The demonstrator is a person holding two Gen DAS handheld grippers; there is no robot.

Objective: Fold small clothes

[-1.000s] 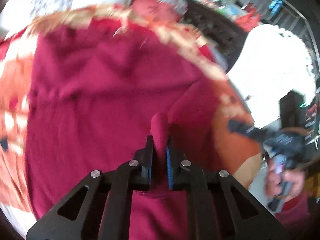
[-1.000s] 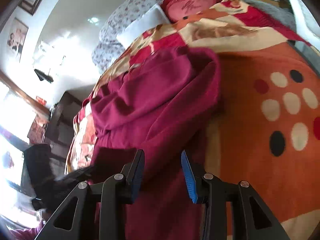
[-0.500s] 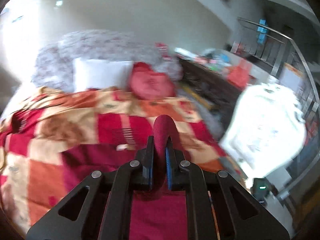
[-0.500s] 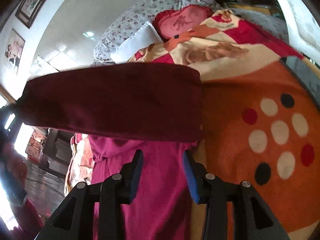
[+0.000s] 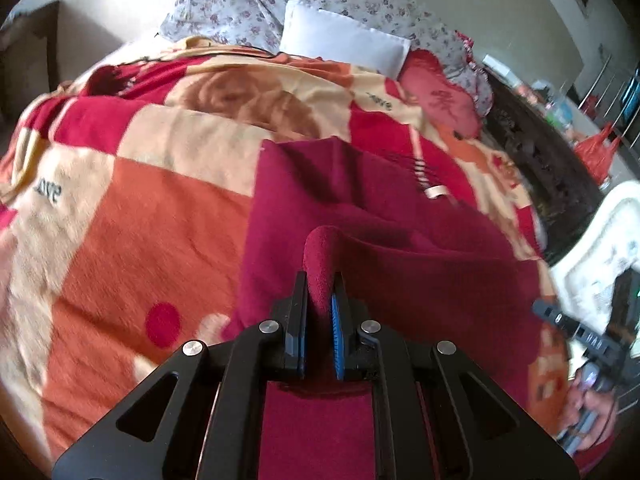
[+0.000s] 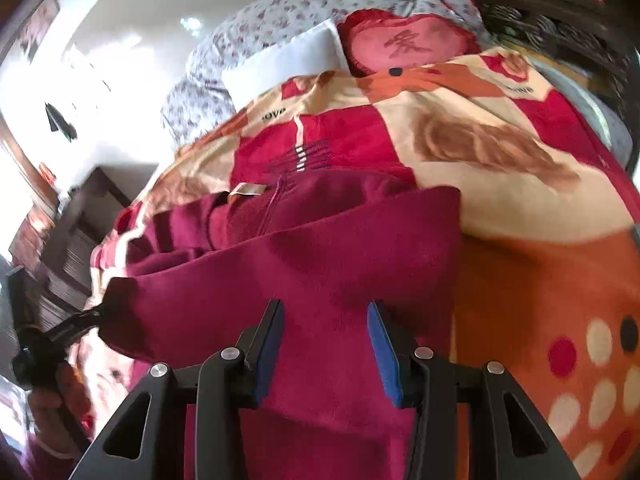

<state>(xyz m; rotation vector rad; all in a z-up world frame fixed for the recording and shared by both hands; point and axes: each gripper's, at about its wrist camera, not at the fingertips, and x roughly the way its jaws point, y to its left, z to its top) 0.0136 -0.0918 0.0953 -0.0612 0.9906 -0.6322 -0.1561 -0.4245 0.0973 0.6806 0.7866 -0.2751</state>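
**Left claw pinches the maroon garment; right claw spread over it**

The left claw [image 5: 319, 300] is pressed onto a bunched fold of the maroon fleece garment [image 5: 400, 248], the cloth rising in a rounded hump between its two fingers; the right claw [image 6: 326, 340] stands spread, its blue pads on either side of the garment's cloth without closing on it; whether they touch it I cannot tell. The garment lies on the bed over a patchwork blanket [image 5: 160, 200] of orange, red and cream squares; one layer is doubled over across its width, its straight edge running across the right wrist view; a small cream label [image 6: 246, 189] shows near its far end. In the right wrist view the left claw appears at the left edge, gripping the corner of the folded layer; in the left wrist view the right claw's handle and the hand [image 5: 588, 412] holding it sit at the far right. At the head of the bed lie a white pillow [image 5: 344, 36], a red cushion [image 6: 404, 44] with a character on it, and a floral quilt [image 5: 248, 0].
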